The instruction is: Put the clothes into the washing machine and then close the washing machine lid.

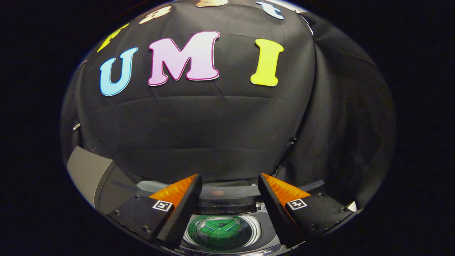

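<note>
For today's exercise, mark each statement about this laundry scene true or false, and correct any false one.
1. The claw is open, with nothing between its fingers. True.
2. A green garment lies inside the washing machine drum. True.
3. The claw is gripping the green garment. False: the garment sits in the drum below the fingers, untouched by them.
4. The garment is red. False: it is green.
5. The grey lid stands raised beside the machine's opening. True.
</note>
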A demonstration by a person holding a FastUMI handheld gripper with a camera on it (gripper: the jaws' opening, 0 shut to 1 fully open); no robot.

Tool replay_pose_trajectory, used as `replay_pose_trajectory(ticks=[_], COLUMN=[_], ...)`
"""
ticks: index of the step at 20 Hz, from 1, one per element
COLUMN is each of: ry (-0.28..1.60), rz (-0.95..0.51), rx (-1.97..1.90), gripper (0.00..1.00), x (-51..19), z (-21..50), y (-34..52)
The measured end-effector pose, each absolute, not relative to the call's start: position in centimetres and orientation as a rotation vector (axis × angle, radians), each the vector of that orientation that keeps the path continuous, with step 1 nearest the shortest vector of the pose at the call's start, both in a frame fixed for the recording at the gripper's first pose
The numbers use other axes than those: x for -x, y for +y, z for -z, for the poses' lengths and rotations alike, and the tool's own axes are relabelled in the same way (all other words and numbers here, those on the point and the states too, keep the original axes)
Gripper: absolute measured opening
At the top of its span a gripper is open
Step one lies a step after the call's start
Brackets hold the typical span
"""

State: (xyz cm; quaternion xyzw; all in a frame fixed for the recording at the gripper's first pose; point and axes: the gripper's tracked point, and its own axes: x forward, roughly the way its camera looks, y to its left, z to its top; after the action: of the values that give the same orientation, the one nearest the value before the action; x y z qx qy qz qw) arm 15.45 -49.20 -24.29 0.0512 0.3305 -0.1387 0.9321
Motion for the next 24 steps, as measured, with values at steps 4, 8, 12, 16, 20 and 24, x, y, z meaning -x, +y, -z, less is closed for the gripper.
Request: replay_pose_trajectory(ticks=[4,8,12,16,20,24], ry=[0.686,0.711,0.842,0.799,0.657,0.431], rz=[0.284,0.287,0.266,0.286,0.249,0.222], rx=[-0.103,-0.101,-0.085,-0.144,-0.121,-0.121], gripper=[1.00,1.00,0.99,1.00,1.00,0.99], x=[-15.4,-15.4,-15.3,-16.5,-18.4,-21.2], z=[24.4,25.1,27.7,26.5,22.5,14.9], y=[-49.0,-48.6,-47.8,-46.7,-44.7,-42.3])
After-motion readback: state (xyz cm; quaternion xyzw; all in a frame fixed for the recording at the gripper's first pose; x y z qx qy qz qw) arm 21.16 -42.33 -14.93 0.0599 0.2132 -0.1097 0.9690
